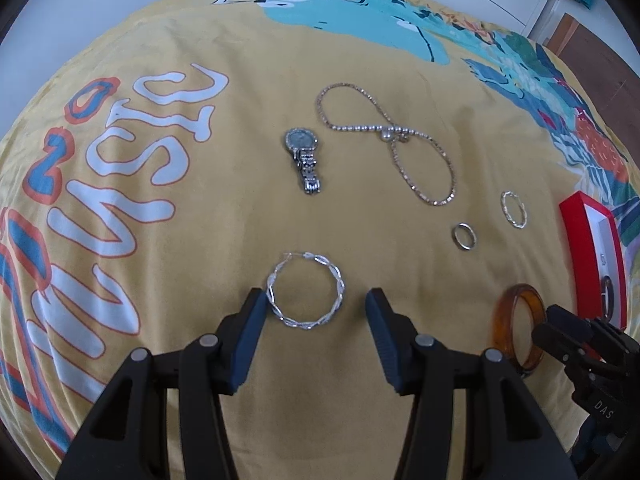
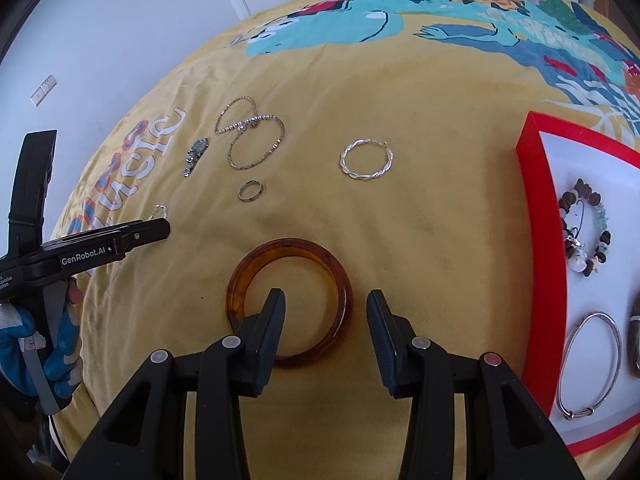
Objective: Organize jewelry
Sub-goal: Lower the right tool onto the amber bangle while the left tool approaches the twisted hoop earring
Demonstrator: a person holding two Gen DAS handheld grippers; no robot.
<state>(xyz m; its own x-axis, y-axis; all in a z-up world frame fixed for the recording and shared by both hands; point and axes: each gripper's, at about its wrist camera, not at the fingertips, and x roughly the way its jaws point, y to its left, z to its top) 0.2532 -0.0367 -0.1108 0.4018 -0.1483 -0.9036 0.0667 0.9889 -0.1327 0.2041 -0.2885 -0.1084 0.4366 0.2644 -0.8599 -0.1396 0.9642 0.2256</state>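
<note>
Left tool wide over hoop earring; right tool parted, straddling amber bangle rim.

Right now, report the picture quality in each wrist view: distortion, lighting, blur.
Left wrist view: strong fisheye bulge, dark vignette corners; soft even light, faint shadows; twisted silver hoop and watch sharp. Right wrist view: same bulge; amber bangle crisp; red tray curves at the frame edge, no glare.
</note>
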